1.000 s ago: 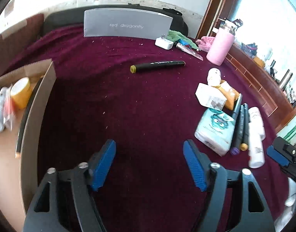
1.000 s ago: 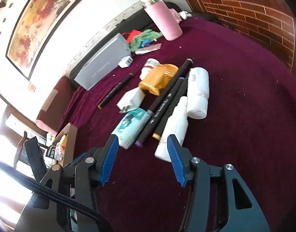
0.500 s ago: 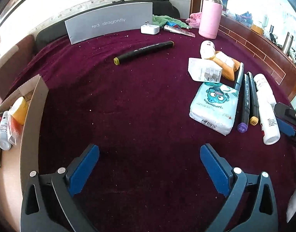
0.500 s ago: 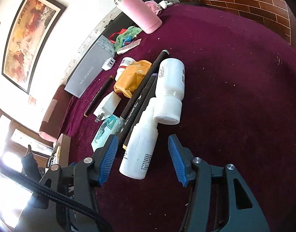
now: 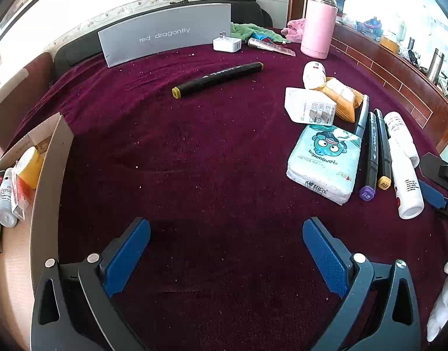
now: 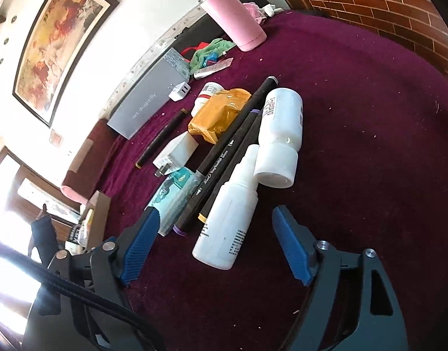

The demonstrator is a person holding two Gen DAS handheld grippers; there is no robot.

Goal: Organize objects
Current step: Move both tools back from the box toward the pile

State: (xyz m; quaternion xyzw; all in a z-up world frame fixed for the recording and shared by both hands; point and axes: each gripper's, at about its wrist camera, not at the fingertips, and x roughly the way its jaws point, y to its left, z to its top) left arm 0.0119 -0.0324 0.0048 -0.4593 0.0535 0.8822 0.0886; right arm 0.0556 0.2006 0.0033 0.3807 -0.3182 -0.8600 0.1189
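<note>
While the left gripper (image 5: 226, 235) hangs wide over bare cloth (image 5: 194, 146), the right gripper (image 6: 216, 228) gapes wide too, a white bottle (image 6: 227, 219) lying untouched between its fingers.

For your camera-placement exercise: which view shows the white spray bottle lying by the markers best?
The right wrist view: the spray bottle lies large and whole between the open right gripper fingers. The left wrist view shows the same bottle small at the right edge, beside the markers.
</note>
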